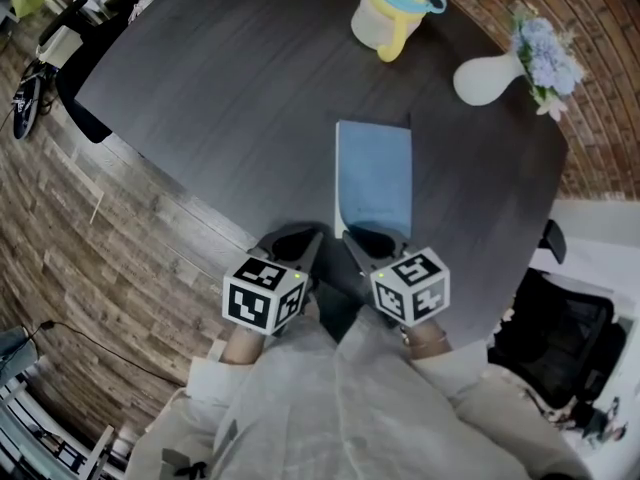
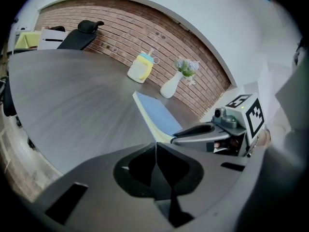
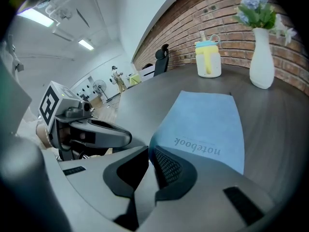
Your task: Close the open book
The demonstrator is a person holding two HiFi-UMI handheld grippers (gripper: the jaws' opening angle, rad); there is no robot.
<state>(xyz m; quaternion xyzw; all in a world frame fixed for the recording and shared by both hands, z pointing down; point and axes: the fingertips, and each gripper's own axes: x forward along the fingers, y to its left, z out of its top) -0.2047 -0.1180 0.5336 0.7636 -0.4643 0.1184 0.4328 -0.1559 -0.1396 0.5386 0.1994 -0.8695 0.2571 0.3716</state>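
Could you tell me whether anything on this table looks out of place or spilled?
Nothing stands out. The blue notebook lies closed and flat on the table; the yellow cup and white vase of flowers stand upright beyond it, with no spill visible.

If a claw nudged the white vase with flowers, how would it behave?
The vase probably tips rather than slides: it is tall, with a narrow neck and flowers bunched on top. Its smooth white surface looks glazed, so it is likely slippery and breakable on the hard table.

The person wears a pale grey long-sleeved top [image 1: 330, 408]. The left gripper [image 1: 298, 240] and right gripper [image 1: 372, 240] are dark grey, each bearing a white cube with black square markers.
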